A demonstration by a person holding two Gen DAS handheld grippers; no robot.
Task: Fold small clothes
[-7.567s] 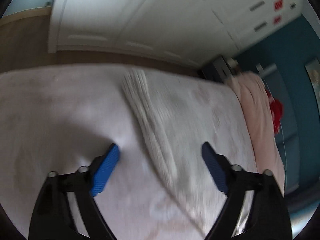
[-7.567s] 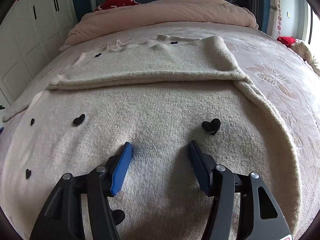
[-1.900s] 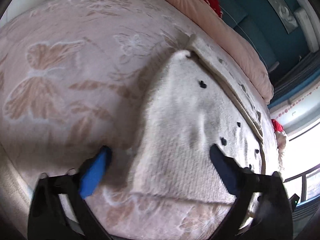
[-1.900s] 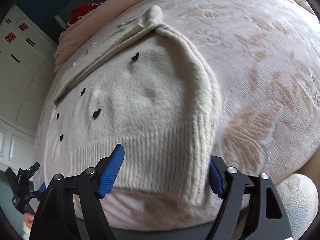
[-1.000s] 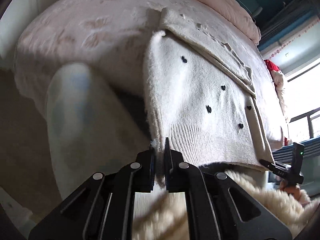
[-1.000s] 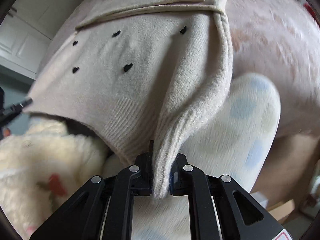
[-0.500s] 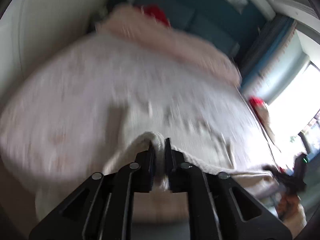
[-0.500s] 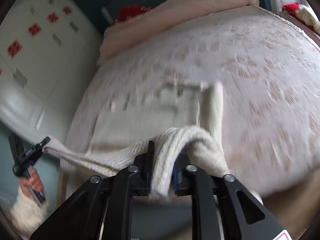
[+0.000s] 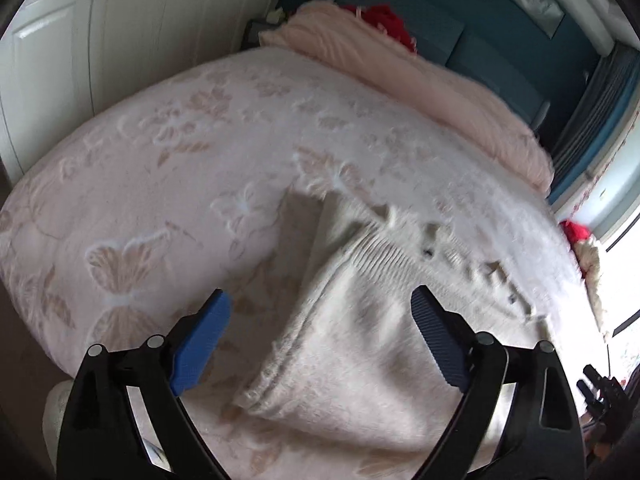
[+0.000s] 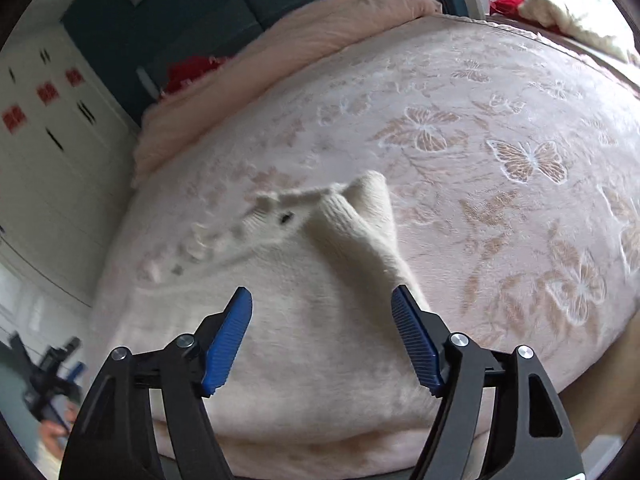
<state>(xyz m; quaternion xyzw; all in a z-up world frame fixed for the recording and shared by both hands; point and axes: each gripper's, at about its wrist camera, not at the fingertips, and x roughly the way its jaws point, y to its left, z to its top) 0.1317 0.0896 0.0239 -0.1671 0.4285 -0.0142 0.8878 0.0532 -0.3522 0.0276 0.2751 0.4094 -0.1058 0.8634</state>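
Released since a second ago: cream sweater point(image 9: 360, 344), hem now folded up over its body, lying on the butterfly bedspread point(image 9: 160, 184) near its foot edge. Left gripper point(image 9: 320, 340) and right gripper point(image 10: 322, 336): jaws just opened, spread wide, gripping nothing, above the sweater.

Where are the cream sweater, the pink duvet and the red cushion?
cream sweater point(image 10: 320, 340): right wrist view, folded-over body.
pink duvet point(image 9: 420, 80): left wrist view, rolled bulk at the headboard.
red cushion point(image 9: 384, 16): left wrist view, top behind the duvet.
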